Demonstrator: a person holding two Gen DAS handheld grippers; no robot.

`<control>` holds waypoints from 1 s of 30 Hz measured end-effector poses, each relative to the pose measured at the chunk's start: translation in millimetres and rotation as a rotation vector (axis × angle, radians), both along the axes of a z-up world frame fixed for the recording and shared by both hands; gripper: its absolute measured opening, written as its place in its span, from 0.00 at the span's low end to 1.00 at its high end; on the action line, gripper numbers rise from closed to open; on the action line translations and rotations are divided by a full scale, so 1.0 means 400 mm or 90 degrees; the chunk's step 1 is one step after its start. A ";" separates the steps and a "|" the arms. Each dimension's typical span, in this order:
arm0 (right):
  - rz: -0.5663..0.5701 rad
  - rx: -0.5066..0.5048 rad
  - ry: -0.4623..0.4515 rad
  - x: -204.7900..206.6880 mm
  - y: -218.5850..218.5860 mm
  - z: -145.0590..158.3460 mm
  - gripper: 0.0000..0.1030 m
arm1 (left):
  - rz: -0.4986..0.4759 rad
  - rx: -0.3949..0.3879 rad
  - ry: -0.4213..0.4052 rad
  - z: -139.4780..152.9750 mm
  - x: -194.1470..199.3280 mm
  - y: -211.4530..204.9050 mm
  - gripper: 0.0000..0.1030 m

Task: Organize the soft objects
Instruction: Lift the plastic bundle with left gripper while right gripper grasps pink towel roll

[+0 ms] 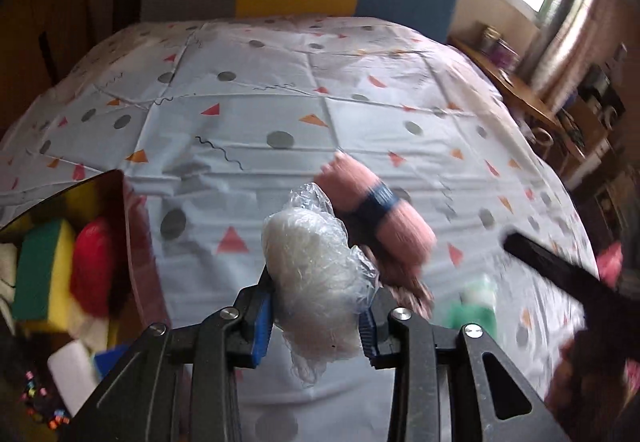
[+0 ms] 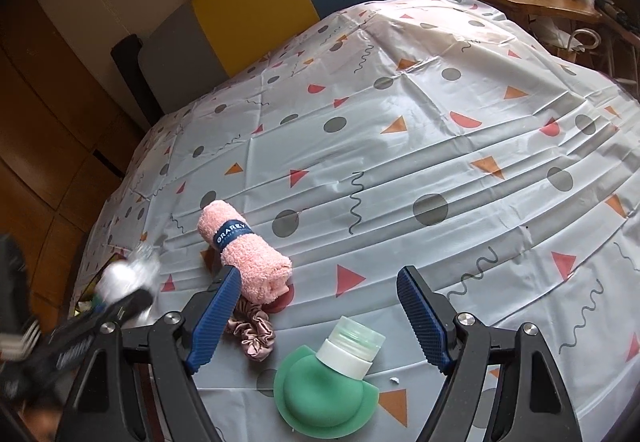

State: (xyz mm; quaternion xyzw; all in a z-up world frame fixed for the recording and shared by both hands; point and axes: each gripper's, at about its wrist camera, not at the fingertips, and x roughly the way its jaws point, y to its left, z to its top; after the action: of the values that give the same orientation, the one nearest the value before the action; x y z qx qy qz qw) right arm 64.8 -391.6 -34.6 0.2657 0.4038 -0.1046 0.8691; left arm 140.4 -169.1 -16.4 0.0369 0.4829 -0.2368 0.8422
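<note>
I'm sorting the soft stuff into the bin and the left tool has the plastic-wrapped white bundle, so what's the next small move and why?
Probably carry it left over the bin and let go. The left tool grips the wrapped bundle, and sponges already lie in there.

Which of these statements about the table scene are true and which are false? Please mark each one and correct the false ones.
1. The left gripper grips a white ball wrapped in clear plastic. True.
2. The right gripper holds the green bottle. False: its jaws stand open and empty, and the bottle lies on the tablecloth below them.
3. The rolled pink towel carries a dark blue band. True.
4. The pink scrunchie lies on top of the towel. False: it lies on the cloth beside the towel's near end.
5. The bottle's cap is red. False: it is white.
</note>
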 end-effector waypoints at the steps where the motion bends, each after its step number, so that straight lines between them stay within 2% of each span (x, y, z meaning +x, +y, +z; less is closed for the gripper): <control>1: 0.005 -0.002 0.000 0.001 0.004 -0.001 0.79 | -0.006 0.004 -0.005 0.003 -0.017 0.004 0.34; 9: 0.060 -0.026 0.000 0.018 0.048 -0.012 0.79 | -0.032 0.003 -0.044 0.039 -0.155 0.074 0.34; 16: 0.125 -0.029 0.009 0.061 0.108 -0.022 0.78 | -0.010 -0.005 -0.047 0.047 -0.209 0.177 0.34; 20: 0.170 -0.062 0.019 0.141 0.149 -0.011 0.78 | 0.019 -0.017 -0.045 0.052 -0.214 0.243 0.34; 26: 0.230 -0.092 0.104 0.304 0.196 -0.078 0.78 | 0.053 -0.025 -0.066 0.078 -0.226 0.313 0.34; 28: 0.242 -0.134 0.153 0.345 0.220 -0.121 0.71 | 0.066 -0.023 -0.076 0.086 -0.231 0.335 0.34; 29: 0.248 -0.155 0.180 0.358 0.230 -0.141 0.59 | 0.072 -0.023 -0.078 0.089 -0.231 0.344 0.34; 30: 0.255 -0.188 0.197 0.368 0.243 -0.155 0.54 | 0.078 -0.023 -0.078 0.090 -0.229 0.353 0.34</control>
State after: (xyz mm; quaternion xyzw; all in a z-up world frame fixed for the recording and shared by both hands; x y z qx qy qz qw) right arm 211.8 -294.2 -96.6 0.0324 0.5565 -0.0279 0.8298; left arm 48.8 -27.8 19.8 0.0068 0.4276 -0.1907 0.8836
